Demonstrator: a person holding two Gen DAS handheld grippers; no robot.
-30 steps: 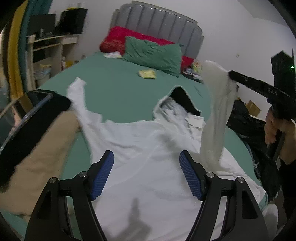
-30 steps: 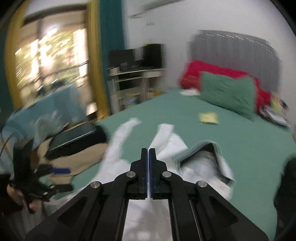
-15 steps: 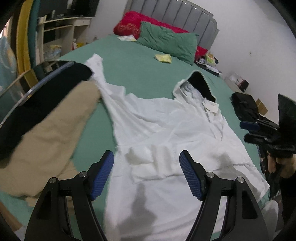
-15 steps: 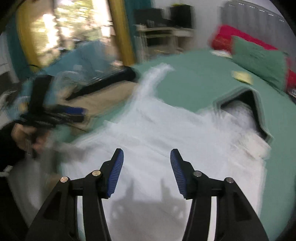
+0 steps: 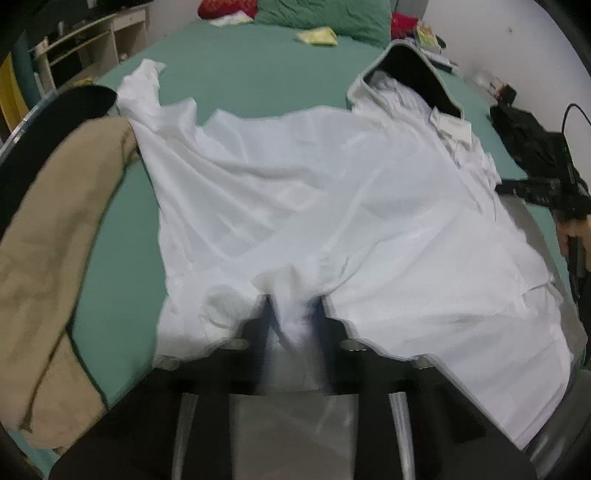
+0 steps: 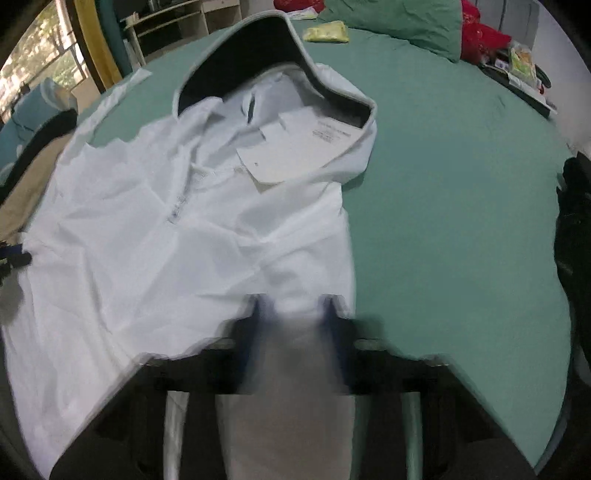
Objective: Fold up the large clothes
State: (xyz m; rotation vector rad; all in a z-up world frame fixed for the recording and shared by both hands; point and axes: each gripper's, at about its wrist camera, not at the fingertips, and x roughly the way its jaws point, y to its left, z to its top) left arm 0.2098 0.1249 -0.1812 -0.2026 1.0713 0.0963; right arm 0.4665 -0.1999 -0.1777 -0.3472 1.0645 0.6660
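A large white hooded garment point(image 5: 332, 192) lies spread on the green bed point(image 5: 251, 70), hood with dark lining point(image 5: 413, 70) at the far right. One sleeve lies folded across its body. My left gripper point(image 5: 293, 314) is low at the near hem, its blue fingers narrowed around a bunch of white cloth. In the right wrist view the garment point(image 6: 166, 229) fills the left, the hood point(image 6: 251, 55) and a white paper tag point(image 6: 295, 147) beyond. My right gripper point(image 6: 295, 314) is blurred at the garment's right edge, with white cloth between its partly closed fingers.
A beige garment point(image 5: 48, 236) and a dark one point(image 5: 66, 110) lie at the bed's left edge. Green pillow point(image 6: 402, 18), red pillows and a yellow packet point(image 6: 327, 31) sit at the far end. Dark bags point(image 5: 532, 147) lie off the right side.
Both grippers dropped to the garment and narrowed from wide open around its cloth. A second ago the right gripper held a sleeve up; the sleeve now lies across the body.
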